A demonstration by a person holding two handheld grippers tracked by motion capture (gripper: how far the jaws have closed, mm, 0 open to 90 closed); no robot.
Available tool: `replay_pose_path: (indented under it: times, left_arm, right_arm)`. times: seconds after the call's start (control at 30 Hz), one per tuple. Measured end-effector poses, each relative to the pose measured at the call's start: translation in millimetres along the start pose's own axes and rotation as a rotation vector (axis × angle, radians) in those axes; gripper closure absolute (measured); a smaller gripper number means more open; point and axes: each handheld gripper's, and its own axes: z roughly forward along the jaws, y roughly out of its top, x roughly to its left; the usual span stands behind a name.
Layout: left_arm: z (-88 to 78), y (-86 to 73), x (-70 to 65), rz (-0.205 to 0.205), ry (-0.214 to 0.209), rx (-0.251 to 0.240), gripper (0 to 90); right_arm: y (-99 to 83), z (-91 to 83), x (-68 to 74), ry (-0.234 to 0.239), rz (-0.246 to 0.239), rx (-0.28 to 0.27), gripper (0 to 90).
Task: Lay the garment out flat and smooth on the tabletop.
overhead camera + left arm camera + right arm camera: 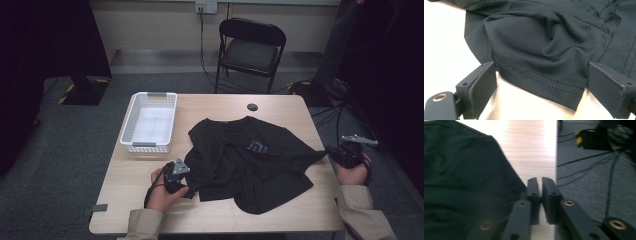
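T-shirt (250,160), black, crumpled and half spread across centre and lower right of desk (280,215) in high view; neckline toward top of frame, pale grey square logo on chest, one sleeve stretched out to right edge of desk, folds bunched at lower left. Fine perforated mesh weave and stitched double hem plain in left gripper view (541,50), hem corner hanging low at centre of frame. Desk of light wood, filling middle of high view. Folding chair (251,50), black, at top centre beyond desk. White slotted basket (149,122) on desk at upper left of shirt, well apart from it. Left tool (192,191) at lower left of high view, held in left hand (162,192), against bunched edge of shirt; jaws wide apart in left gripper view, hem lying between them, not clamped. Right tool (330,153) at right edge of desk, held in right hand (354,172), at tip of stretched sleeve; jaws nearly together in right gripper view, narrow slit between, cloth (469,185) just beside them at left; cannot tell whether any cloth is pinched. Small dark round disc (252,106) on desk near top edge, above neckline.
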Motion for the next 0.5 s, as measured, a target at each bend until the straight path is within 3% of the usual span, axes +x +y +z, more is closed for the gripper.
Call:
replay_pose_path:
  times: [0.03, 0.07, 0.13, 0.17, 0.2, 0.27, 0.43, 0.5]
  left_arm:
    - [0.0, 0.0, -0.1, -0.001, 0.000, 0.000, 10.7]
    - [0.0, 0.0, 0.0, 0.000, 0.000, 0.000, 10.7]
    - [0.0, 0.0, -0.1, -0.001, 0.000, 0.000, 10.7]
    - [0.0, 0.0, 0.0, 0.000, 0.000, 0.000, 10.7]
    - [0.0, 0.0, 0.0, 0.000, 0.000, 0.000, 10.7]
    - [0.0, 0.0, 0.0, -0.001, 0.000, 0.000, 10.7]
    - [0.0, 0.0, 0.0, 0.002, 0.000, 0.000, 10.7]
    - [-0.1, 0.0, 0.1, 0.003, 0.001, 0.000, 10.7]
  right_arm:
    - [-1.9, -0.9, 0.6, 0.002, 0.006, -0.006, 74.7]
    - [-5.3, -4.7, 4.7, 0.042, -0.004, -0.025, 73.2]
    - [-7.1, -7.4, 8.0, 0.051, -0.011, -0.031, 72.7]
    - [-11.4, -13.2, 15.7, 0.094, -0.015, -0.045, 71.3]
    - [-11.4, -13.2, 15.7, 0.094, -0.015, -0.045, 71.3]
    - [-20.7, -19.6, 31.9, 0.140, -0.056, -0.043, 68.9]
    - [-39.8, -18.6, 59.8, 0.210, -0.100, 0.002, 69.6]
    - [-47.8, -21.8, 71.6, 0.249, -0.115, -0.009, 68.8]
